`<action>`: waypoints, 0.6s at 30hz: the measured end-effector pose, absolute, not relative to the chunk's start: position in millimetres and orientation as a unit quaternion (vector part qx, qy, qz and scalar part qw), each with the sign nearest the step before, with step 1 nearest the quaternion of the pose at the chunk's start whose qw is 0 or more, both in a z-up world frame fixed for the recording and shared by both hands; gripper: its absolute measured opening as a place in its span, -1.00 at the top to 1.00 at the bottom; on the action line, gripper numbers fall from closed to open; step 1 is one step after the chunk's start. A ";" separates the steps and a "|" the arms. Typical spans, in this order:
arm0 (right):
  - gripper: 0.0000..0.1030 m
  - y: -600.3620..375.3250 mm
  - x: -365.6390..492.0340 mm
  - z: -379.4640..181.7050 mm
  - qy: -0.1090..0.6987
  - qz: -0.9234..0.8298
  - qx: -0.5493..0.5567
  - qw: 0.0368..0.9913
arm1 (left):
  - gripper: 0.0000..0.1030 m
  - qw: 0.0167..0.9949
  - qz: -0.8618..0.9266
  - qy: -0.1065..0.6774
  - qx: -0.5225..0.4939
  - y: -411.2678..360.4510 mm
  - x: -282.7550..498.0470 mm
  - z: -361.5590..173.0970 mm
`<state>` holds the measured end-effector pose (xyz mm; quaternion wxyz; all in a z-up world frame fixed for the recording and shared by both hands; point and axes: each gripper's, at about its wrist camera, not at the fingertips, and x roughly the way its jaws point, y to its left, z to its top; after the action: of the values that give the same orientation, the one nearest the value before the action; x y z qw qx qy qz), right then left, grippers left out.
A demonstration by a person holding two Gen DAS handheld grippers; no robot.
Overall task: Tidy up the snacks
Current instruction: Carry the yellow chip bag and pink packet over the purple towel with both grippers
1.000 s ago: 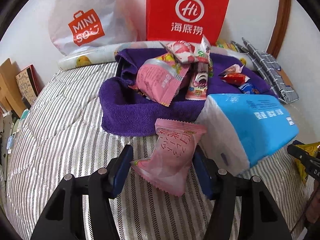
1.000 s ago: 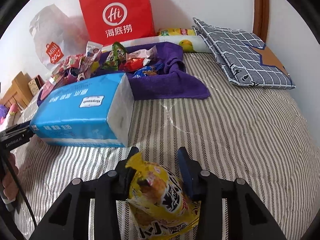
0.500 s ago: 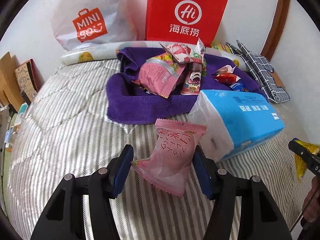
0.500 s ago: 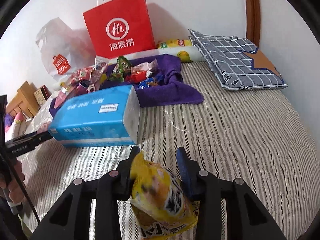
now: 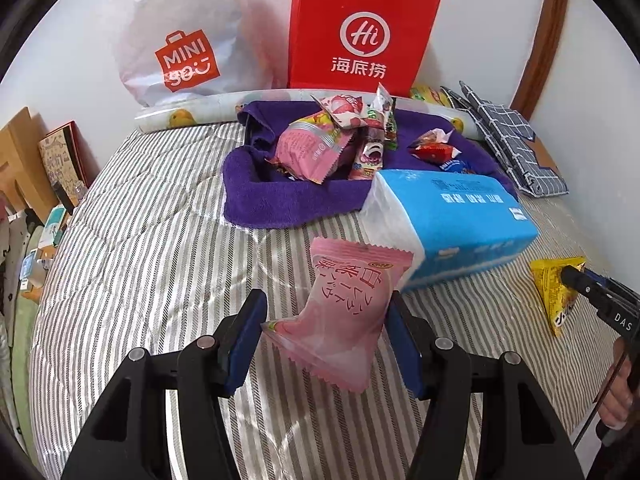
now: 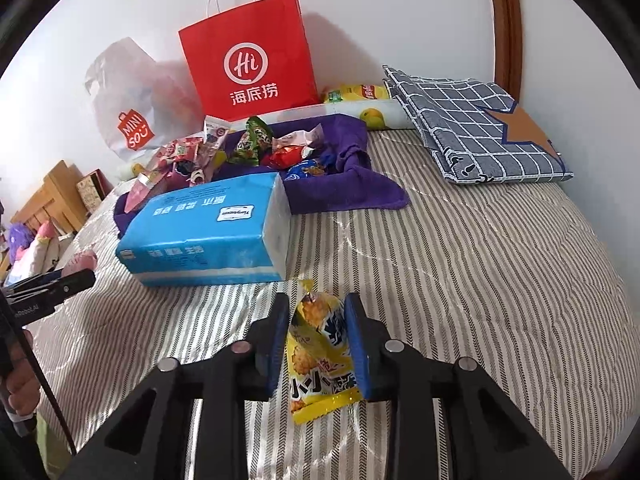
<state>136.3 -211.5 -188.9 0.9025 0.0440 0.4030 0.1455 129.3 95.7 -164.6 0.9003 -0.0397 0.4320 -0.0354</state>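
Observation:
My left gripper (image 5: 325, 312) is shut on a pink snack packet (image 5: 347, 314), held above the striped bed. My right gripper (image 6: 318, 314) is shut on a yellow snack packet (image 6: 318, 354), which also shows at the right edge of the left wrist view as the yellow packet (image 5: 554, 284). Further back, a purple towel (image 5: 276, 196) carries a pile of several snack packets (image 5: 316, 146). The same pile of snacks (image 6: 256, 144) lies on the purple towel (image 6: 356, 188) in the right wrist view. A blue tissue pack (image 5: 460, 220) lies in front of the towel.
A red paper bag (image 5: 360, 32) and a white plastic bag (image 5: 180, 48) lean on the wall behind the towel. A folded checked cloth (image 6: 472, 120) lies at the back right. Boxes and clutter (image 5: 36, 168) stand beside the bed's left edge. The blue tissue pack (image 6: 208, 232) lies mid-bed.
Both grippers have pulled back and up from the towel, each carrying its packet. The yellow packet has straightened between the right fingers.

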 end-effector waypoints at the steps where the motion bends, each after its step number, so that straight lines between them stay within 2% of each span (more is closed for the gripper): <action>1: 0.40 -211.8 135.5 -189.6 0.406 0.145 0.042 0.902 | -0.15 0.900 -0.035 0.432 -0.040 94.8 128.7 -164.6; 10: 0.15 -205.6 138.0 -205.5 0.422 0.142 0.014 0.895 | -0.15 0.899 -0.055 0.432 -0.049 81.0 126.5 -155.5; 12: 0.15 -204.6 139.5 -207.8 0.422 0.138 0.008 0.896 | -0.15 0.899 -0.062 0.430 -0.053 78.5 125.7 -151.6; 15: 0.28 -204.0 139.2 -204.7 0.417 0.139 0.001 0.898 | -0.15 0.900 -0.072 0.427 -0.056 73.6 123.5 -144.4; 18: 0.29 -205.3 135.9 -192.3 0.407 0.150 0.010 0.901 | -0.15 0.900 -0.081 0.424 -0.056 67.8 123.0 -136.8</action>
<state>135.9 -205.3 -192.3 0.9009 0.0103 0.4072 0.1499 123.0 67.8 -136.8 0.9002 -0.0564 0.4241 -0.0810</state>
